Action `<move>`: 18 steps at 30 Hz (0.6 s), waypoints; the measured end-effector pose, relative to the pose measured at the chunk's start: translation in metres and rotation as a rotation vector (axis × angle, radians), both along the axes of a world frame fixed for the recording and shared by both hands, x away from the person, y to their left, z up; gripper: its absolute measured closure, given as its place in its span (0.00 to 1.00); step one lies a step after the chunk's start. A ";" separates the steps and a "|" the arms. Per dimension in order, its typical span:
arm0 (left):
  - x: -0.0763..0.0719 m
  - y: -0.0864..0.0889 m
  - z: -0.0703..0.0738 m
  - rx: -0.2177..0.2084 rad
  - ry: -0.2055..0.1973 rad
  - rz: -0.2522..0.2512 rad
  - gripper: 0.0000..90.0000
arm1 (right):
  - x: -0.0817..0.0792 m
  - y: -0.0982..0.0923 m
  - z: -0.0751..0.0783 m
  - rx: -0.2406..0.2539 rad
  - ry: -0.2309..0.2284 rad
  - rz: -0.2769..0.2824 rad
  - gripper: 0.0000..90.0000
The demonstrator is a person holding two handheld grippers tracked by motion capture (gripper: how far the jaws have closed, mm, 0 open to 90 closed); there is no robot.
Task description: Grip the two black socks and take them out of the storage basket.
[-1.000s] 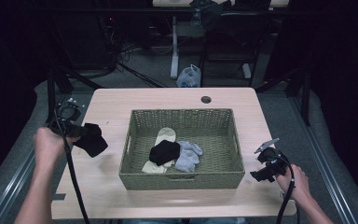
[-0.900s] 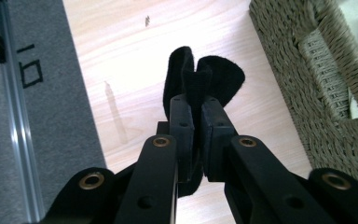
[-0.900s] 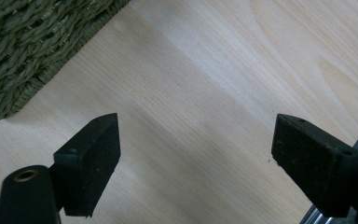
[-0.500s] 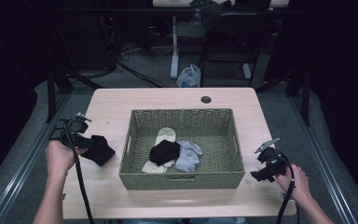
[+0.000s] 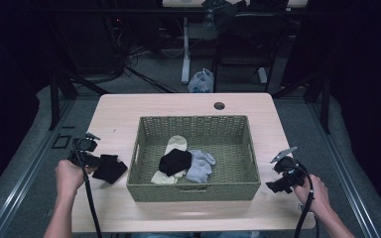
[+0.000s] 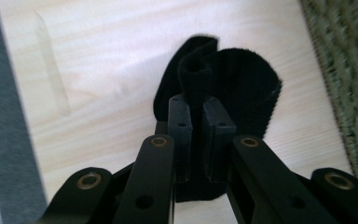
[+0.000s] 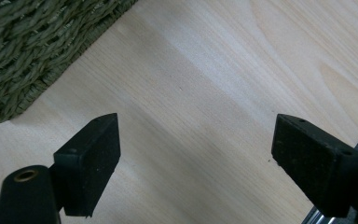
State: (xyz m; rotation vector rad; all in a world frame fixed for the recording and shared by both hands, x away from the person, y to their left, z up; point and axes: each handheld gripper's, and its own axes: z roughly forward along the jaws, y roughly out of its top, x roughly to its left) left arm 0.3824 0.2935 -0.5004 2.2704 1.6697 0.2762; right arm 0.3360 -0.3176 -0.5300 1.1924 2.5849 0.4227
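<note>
Left gripper (image 5: 95, 159) is clamped on a fold of the black sock (image 5: 110, 168), which I hold low on the table just left of the basket (image 5: 194, 189) to lay it flat there, while my right gripper (image 5: 277, 179), jaws apart, idles right of that basket.

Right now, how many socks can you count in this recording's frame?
4: a black sock on the table, pinched in the left gripper; a cream sock, a second black sock and a grey sock piled in the basket. More may lie beneath.
</note>
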 end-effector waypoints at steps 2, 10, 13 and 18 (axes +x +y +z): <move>0.001 0.004 -0.009 -0.003 0.013 0.011 0.93 | 0.000 0.000 0.000 0.000 0.001 0.001 0.17; 0.000 0.010 -0.014 -0.081 0.036 0.017 0.58 | 0.001 0.000 0.000 -0.001 -0.003 0.002 0.17; -0.005 0.010 -0.006 -0.107 0.005 0.021 0.37 | 0.002 0.002 0.000 0.014 -0.007 0.003 0.17; -0.015 0.013 0.014 -0.103 -0.050 0.030 0.15 | 0.004 0.005 0.000 0.003 0.003 0.021 0.17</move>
